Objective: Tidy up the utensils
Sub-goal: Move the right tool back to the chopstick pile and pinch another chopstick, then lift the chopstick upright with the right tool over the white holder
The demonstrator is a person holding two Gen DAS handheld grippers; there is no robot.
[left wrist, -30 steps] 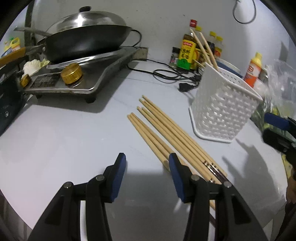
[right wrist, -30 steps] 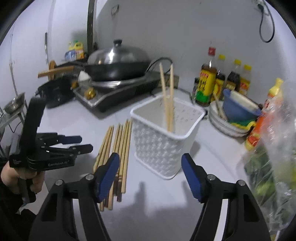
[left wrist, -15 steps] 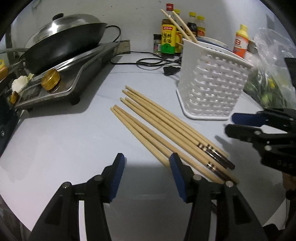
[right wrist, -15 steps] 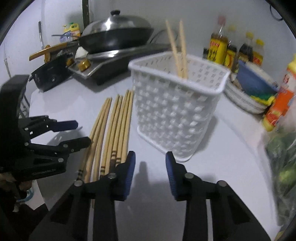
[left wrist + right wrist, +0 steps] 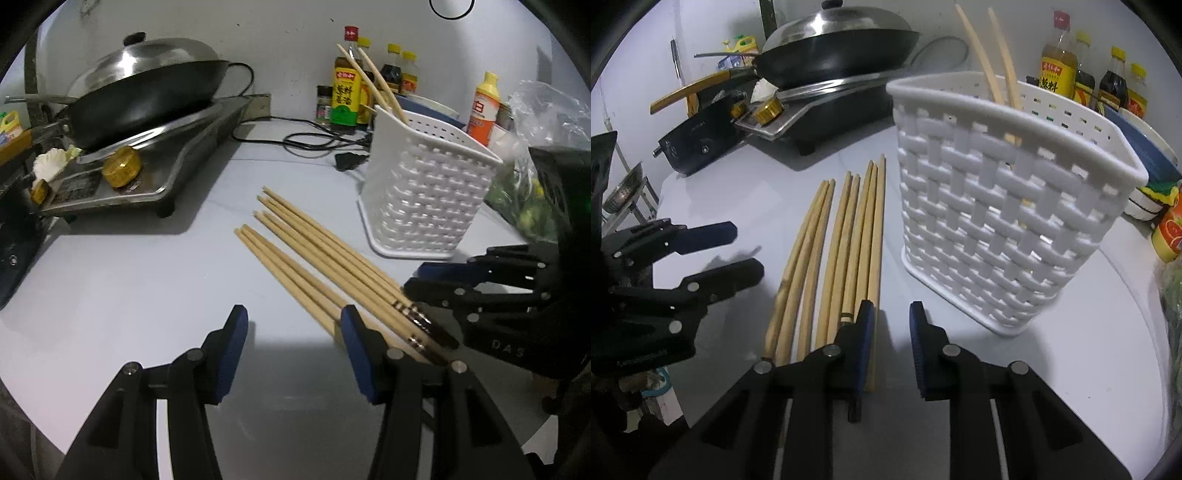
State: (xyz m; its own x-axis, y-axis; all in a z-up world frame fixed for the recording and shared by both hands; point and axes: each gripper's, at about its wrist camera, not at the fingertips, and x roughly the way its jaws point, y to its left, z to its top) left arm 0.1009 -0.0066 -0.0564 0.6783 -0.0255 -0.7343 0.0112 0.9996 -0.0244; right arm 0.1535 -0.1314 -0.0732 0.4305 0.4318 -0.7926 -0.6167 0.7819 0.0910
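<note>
Chopsticks [image 5: 846, 251] loose on the white counter [image 5: 122, 266], six in a flat fan just left of the white woven basket [image 5: 1008, 221] in the right wrist view; tips point toward the stove [image 5: 155, 166], dark-banded butt ends point at the grippers; two more chopsticks [image 5: 993, 62] stand tilted inside the basket, leaning toward the bottles [image 5: 347, 88] at the back wall.

Right gripper [image 5: 892, 332]: jaws part open, narrow gap, nothing between the pads; its left finger sits over the butt ends of the rightmost sticks; cannot tell whether it touches them.

Left gripper [image 5: 291, 350]: jaws wide, nothing held; its right finger overlaps the near ends of the leftmost sticks, bare counter between the pads.

Grippers close together at the butt end of the pile, on opposite sides of it.

Wok [image 5: 147, 92] with steel lid sits on the stove; black cable [image 5: 306, 140] runs along the counter behind the basket.
</note>
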